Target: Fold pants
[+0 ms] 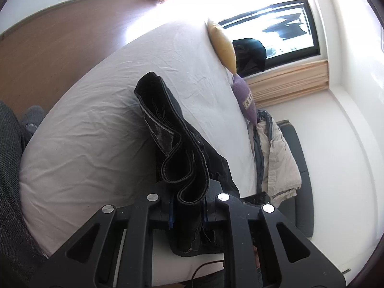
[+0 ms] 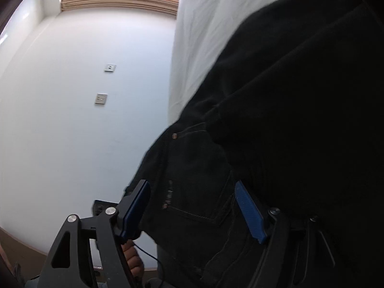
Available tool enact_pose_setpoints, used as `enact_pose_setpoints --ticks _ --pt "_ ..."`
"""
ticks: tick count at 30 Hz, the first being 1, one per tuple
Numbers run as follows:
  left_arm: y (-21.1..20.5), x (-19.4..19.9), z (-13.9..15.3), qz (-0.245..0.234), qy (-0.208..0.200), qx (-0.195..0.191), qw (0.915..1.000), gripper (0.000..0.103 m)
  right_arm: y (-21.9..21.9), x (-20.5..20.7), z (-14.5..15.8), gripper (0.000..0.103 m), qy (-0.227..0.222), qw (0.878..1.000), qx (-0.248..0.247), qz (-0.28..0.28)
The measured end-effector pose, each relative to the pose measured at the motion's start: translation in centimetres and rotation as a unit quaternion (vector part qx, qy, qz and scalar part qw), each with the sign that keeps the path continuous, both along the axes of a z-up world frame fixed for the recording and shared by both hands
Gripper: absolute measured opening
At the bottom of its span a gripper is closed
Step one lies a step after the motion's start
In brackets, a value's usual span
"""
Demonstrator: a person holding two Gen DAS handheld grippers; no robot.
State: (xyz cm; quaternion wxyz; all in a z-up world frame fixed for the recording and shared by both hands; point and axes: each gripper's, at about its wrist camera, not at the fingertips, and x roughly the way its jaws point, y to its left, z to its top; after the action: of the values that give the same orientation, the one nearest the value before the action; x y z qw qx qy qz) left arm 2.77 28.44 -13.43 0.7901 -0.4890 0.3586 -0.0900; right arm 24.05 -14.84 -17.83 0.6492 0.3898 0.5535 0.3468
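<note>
Between the two pairs of tongs, the black pants (image 1: 172, 129) are held up off the near edge of the bed (image 1: 91, 124), their hems and folded layers rising in a thick band in front of the left wrist camera. At the near end of that band, the left tongs (image 1: 187, 206) are clamped together on the bunched cloth, which is squeezed between the blue pads and spills out below them toward the camera. Seen from the right wrist, the pants (image 2: 276, 120) fill most of the right side as a dark mass, with a riveted pocket (image 2: 192, 192) and its stitching close to the lens. Here the right tongs (image 2: 192, 210) stand wide, their blue pads (image 2: 249, 213) on either side of the pocket area; the cloth lies between them, but whether the pads press on it cannot be told. Beyond the pants, the bed's pale wrinkled sheet stretches away to the far side, where a yellow pillow (image 1: 222, 44) and a purple cushion (image 1: 244, 98) sit along its right edge. Further right, a beige garment (image 1: 276, 158) lies heaped on a dark seat (image 1: 302, 192), under a bright window (image 1: 271, 26). Left of the bed runs brown flooring (image 1: 48, 57). A white wall (image 2: 84, 120) with two switch plates (image 2: 100, 99) fills the left of the right wrist view.
</note>
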Motion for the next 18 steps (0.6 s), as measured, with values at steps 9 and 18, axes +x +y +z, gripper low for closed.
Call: enact_pose_setpoints --ticks 9,18 --pt "-7.0 2.4 8.0 -0.076 -0.054 0.102 0.9904 0.014 -3.2 -1.0 2.8 0.081 -0.036 0.998 0.029 -0.041" --pt "-22.1 5.1 10.9 -0.213 -0.095 0.235 0.9437 0.014 -9.3 -1.9 9.2 0.085 -0.096 0.995 0.034 -0.008"
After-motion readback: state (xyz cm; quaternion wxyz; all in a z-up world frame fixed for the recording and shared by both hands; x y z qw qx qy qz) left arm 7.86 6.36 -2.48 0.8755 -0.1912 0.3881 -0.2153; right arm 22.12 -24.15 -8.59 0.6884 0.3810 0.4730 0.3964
